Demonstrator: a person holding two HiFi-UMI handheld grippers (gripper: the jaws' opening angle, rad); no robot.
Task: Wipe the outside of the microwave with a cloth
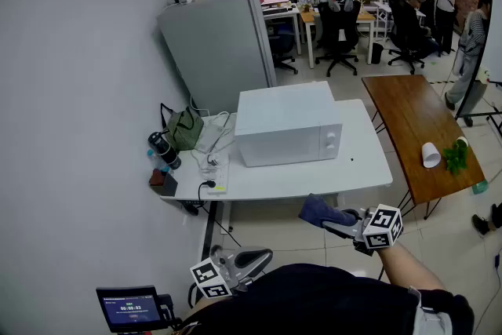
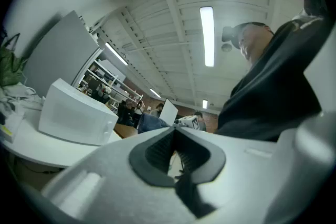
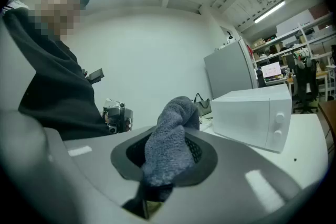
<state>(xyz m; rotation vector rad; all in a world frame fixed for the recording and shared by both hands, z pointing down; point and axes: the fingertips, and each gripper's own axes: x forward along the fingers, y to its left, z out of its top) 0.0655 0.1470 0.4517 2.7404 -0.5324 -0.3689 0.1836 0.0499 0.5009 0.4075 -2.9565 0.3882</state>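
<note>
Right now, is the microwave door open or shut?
Shut. The microwave door lies flush with the front in the head view and right gripper view, no gap at its edge, and both knobs face out.

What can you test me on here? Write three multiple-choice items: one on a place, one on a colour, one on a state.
1. The microwave stands:
A on the floor
B on the white table
C on the brown table

2. The cloth is:
A red
B yellow
C blue-grey

3. The right claw is:
A shut on the cloth
B open and empty
C shut on nothing

Key:
1 B, since the head view shows it on the white tabletop.
2 C, since the head view and the right gripper view both show it blue-grey.
3 A, since the right gripper view shows the cloth pinched between its jaws.
</note>
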